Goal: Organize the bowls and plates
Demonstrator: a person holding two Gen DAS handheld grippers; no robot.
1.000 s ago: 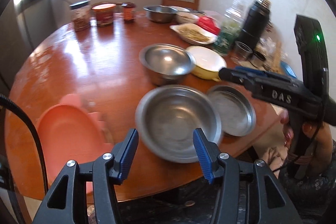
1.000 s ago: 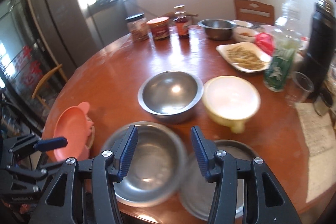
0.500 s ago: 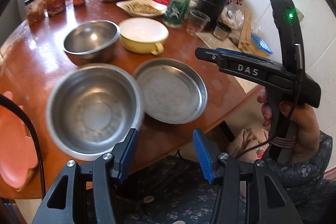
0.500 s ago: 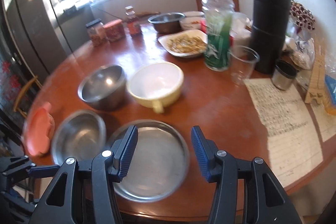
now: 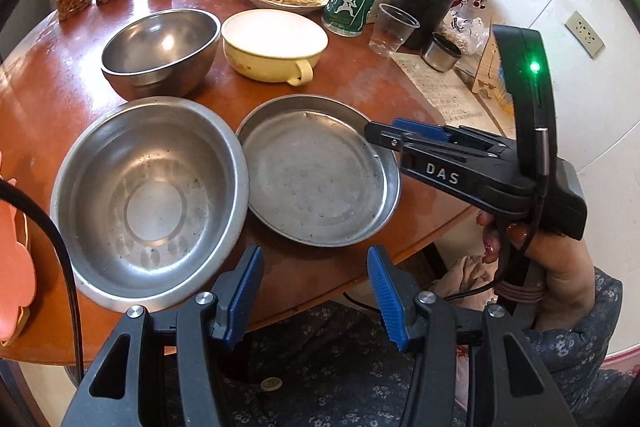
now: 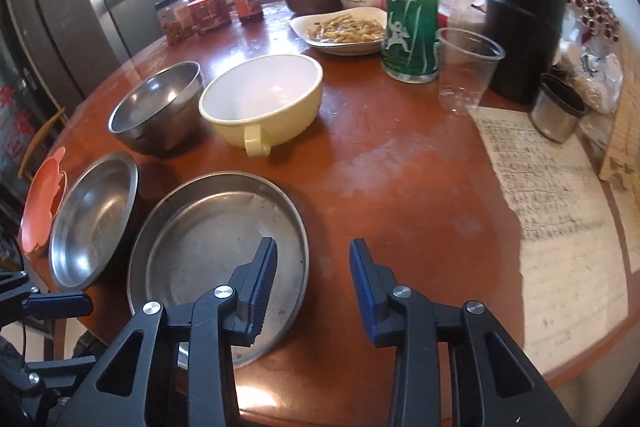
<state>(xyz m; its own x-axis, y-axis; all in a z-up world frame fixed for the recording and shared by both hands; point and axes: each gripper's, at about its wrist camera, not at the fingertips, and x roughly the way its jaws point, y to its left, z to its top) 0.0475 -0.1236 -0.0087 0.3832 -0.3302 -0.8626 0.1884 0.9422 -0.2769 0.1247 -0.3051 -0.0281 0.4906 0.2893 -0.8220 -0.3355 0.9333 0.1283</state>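
Steel flat plate (image 6: 216, 247) sits nearest on the round wooden tabletop (image 6: 400, 187), close to its front edge. Right gripper (image 6: 312, 275) hangs over the plate's right rim, one finger above the plate, the other above bare wood; jaws have just been closing, now a moderate gap, rim lies under that gap, no pad contact visible. Left gripper (image 5: 316, 283) hovers off the tabletop edge, jaws half open, holding nothing. Wide shallow steel bowl (image 5: 148, 199) just left of the plate, rims touching or nearly. Pink plate (image 6: 40, 203) further left at the edge. Behind: deep steel bowl (image 6: 160, 107) beside yellow handled bowl (image 6: 264, 103). Further back: clear plastic cup (image 6: 466, 67), green bottle (image 6: 412, 15), black thermos (image 6: 524, 3), dish of noodles (image 6: 344, 31).
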